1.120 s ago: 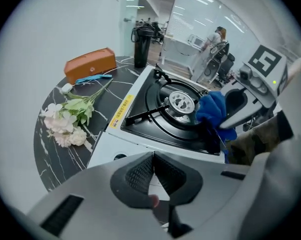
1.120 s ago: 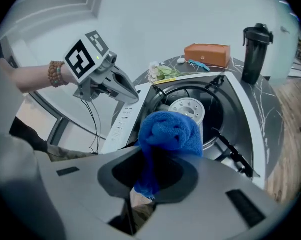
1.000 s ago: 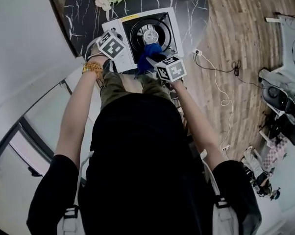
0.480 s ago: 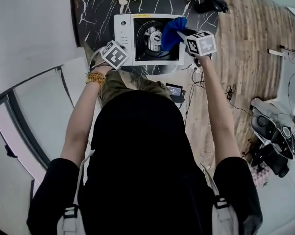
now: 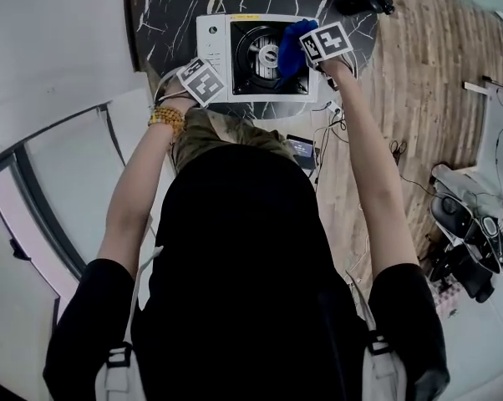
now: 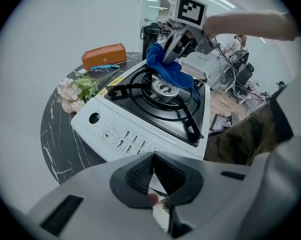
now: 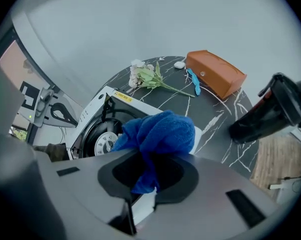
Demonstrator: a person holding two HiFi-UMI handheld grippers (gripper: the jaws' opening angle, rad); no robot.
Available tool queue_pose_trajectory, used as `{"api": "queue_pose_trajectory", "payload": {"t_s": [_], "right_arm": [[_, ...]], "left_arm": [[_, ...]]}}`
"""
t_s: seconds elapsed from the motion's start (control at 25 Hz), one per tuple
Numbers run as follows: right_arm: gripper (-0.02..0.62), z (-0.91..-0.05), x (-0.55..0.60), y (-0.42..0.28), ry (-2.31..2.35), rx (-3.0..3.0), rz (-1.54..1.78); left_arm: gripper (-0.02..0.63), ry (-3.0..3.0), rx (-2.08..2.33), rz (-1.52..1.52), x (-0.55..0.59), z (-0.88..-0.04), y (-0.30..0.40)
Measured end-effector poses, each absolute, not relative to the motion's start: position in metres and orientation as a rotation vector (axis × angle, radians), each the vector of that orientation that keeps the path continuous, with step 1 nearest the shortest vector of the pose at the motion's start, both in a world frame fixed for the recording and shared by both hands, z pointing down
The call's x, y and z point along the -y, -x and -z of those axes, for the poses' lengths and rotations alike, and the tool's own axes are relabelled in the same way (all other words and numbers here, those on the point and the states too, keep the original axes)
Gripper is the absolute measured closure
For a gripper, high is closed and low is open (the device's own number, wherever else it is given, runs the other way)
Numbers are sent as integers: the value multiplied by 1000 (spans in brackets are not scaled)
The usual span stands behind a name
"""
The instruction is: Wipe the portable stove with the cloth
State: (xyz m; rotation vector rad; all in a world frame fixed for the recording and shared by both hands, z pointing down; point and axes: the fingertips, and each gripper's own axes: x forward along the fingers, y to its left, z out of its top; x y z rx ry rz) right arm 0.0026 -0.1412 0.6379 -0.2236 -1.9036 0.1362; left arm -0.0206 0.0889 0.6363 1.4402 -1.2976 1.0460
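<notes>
The portable stove (image 5: pixel 214 50) is white with a black top and a round burner (image 6: pixel 163 88); it stands on a round black marble table (image 5: pixel 155 23). My right gripper (image 7: pixel 148 176) is shut on a bunched blue cloth (image 7: pixel 160 131). In the head view the blue cloth (image 5: pixel 292 47) lies over the right part of the burner, under the right gripper (image 5: pixel 308 52). The left gripper view shows the cloth (image 6: pixel 168 70) resting on the pan support. My left gripper (image 6: pixel 153 173) hangs at the stove's front left corner, jaws shut with nothing between them.
Behind the stove on the table lie a spray of flowers (image 7: pixel 146 76), a blue pen (image 7: pixel 193 81) and an orange box (image 7: pixel 215 74). A black appliance (image 7: pixel 270 109) stands at the table's right. Cables (image 5: pixel 322 153) trail on the wooden floor to the right.
The right gripper carried the blue cloth from the stove's front edge across to the right side of the burner. The left gripper stayed by the front left corner.
</notes>
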Motion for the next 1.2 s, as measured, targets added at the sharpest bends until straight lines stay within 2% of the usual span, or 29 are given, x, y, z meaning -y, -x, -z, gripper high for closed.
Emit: {"api": "queue_pose_trajectory", "payload": {"t_s": [1.2], "right_arm": [[552,-634,122,-17,238,1993,-156]], "left_arm": [[598,-1397,1261,-1087,-87,-637,17]]}}
